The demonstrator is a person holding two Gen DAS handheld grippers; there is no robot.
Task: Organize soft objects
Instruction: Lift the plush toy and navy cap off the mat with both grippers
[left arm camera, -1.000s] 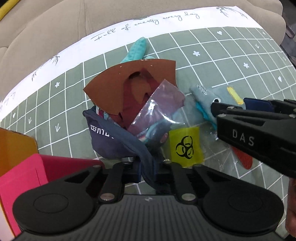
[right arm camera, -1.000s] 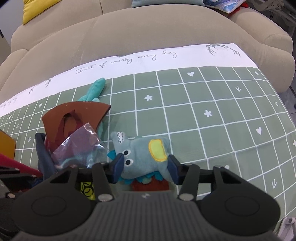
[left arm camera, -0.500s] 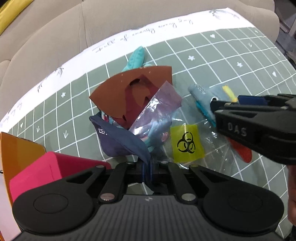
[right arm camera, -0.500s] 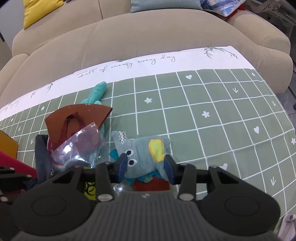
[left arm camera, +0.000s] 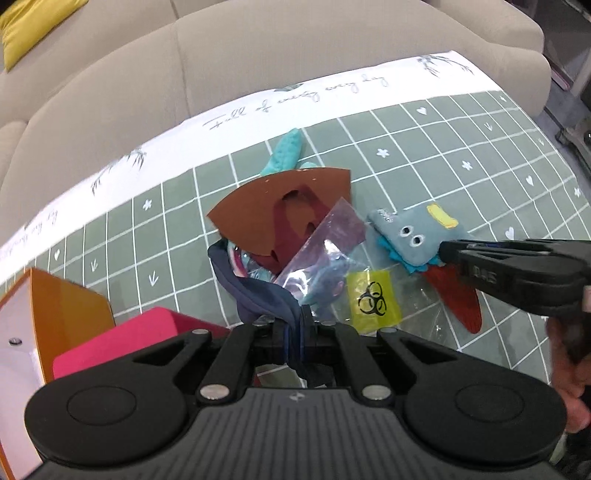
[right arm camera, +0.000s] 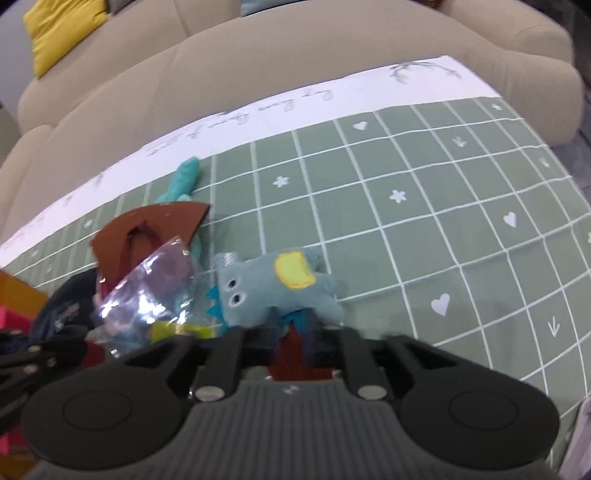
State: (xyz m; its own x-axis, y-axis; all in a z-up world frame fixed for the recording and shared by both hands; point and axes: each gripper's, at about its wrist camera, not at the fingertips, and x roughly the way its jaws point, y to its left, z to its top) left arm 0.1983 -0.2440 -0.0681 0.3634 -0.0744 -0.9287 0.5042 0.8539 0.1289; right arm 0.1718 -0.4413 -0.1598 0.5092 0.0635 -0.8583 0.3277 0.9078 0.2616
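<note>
**Grippers close in on a heap of soft things atop a checked cloth**

Black plastic jaws of the left gripper (left arm camera: 293,338) are pinched nearly together on a fold of navy fabric (left arm camera: 258,291), a limp, printed cloth that drapes from the tips down into the pile. To its right, the right gripper (right arm camera: 293,334) is closing its jaws around the lower end of a blue plush monster (right arm camera: 273,291); the view there is blurred, and whether the pads already press on the fleece cannot be told. The toy is soft and squat, with stitched eyes, a yellow felt patch, teal zigzag trim and a dark red felt piece (left arm camera: 461,299) beneath it.

Between the two tools lies a crinkled clear plastic bag (left arm camera: 321,254), glossy and purplish, with a yellow biohazard label (left arm camera: 373,301) at its near edge. A stiff brown fan-shaped sheet (left arm camera: 280,206) with a cut-out and punched holes leans over the heap, and a nubby teal plush limb (left arm camera: 286,153) pokes out behind it. Everything rests on a sage-green cloth (left arm camera: 443,155) gridded in white, with hearts, stars and a scripted white border, spread over a beige sofa (left arm camera: 258,55). A smooth pink box (left arm camera: 122,343) and an orange box (left arm camera: 62,306) stand at the left edge, and a yellow cushion (right arm camera: 62,26) sits far back.
</note>
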